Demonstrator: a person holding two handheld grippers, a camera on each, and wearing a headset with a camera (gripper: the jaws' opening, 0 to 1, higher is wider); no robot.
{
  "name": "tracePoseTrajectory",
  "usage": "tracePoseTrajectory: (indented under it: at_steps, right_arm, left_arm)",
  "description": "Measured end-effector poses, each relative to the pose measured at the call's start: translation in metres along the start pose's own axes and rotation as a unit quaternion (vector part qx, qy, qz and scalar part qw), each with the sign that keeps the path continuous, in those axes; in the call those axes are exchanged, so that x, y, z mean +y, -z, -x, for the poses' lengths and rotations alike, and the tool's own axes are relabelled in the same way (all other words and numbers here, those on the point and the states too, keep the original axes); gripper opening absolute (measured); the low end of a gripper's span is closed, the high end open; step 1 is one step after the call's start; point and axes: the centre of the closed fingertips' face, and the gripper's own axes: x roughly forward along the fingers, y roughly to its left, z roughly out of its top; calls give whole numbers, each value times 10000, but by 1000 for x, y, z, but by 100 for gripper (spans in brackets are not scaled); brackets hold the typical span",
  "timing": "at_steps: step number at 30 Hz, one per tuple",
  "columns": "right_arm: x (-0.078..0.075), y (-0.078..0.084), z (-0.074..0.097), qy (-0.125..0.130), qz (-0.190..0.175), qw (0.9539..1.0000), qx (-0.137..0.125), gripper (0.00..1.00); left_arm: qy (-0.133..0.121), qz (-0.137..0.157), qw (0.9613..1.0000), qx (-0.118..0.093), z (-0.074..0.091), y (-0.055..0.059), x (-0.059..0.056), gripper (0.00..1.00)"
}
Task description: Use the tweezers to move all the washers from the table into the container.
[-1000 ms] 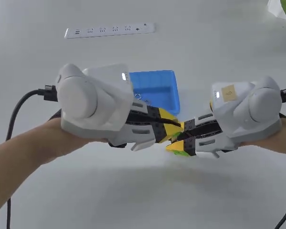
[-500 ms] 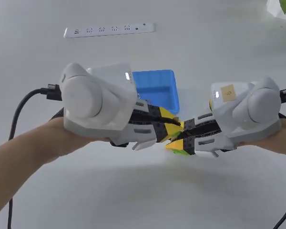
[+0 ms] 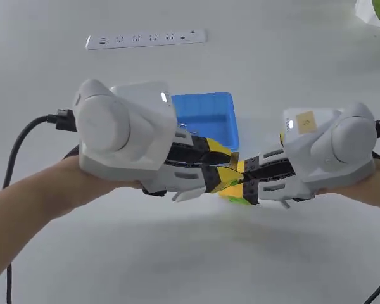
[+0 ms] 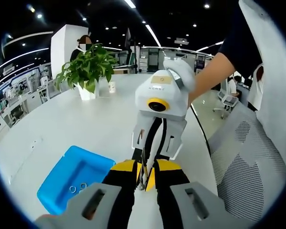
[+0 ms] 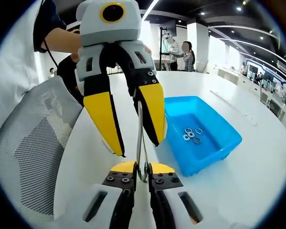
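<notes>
The right gripper (image 5: 142, 169) has its jaws closed tight on the thin metal tweezers (image 5: 139, 126), while the left gripper (image 5: 136, 147) holds its jaws apart around them — seemingly brushing one blade, not squeezing. Several washers (image 5: 191, 133) lie in the blue container (image 5: 219, 145). Small, light and probably slick, each should be nipped across its rim — gently, or it may flick away.

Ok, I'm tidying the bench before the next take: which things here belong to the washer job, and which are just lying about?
Job:
tweezers
washers
container

Lying about:
power strip
plant
chair
</notes>
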Motion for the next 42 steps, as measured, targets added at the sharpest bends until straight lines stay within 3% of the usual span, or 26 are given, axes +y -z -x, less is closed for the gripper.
tracePoseTrajectory:
  at_steps: [6, 13, 15, 26, 36, 42]
  right_arm:
    - [1, -3, 1, 13, 17, 10000, -10, 10]
    - [0, -9, 6, 83, -117, 9999, -74, 10]
    - [0, -12, 9, 109, -115, 9998, -74, 10]
    - [4, -32, 23, 214, 73, 9997, -35, 9]
    - [8, -59, 28, 224, 336, 9992, 28, 9]
    - [6, -76, 29, 264, 498, 9984, 31, 10]
  left_arm:
    - [-103, 29, 9999, 10, 6, 3, 2, 19]
    - [-365, 484, 9978, -258, 24, -1, 7, 21]
    - [-454, 842, 9943, -477, 31, -5, 8, 22]
    - [-1063, 1149, 9844, -804, 65, 1, 18, 22]
    - [-1253, 1293, 9802, -826, 87, 13, 12, 27]
    - [-1348, 1544, 9746, -901, 99, 22, 11, 33]
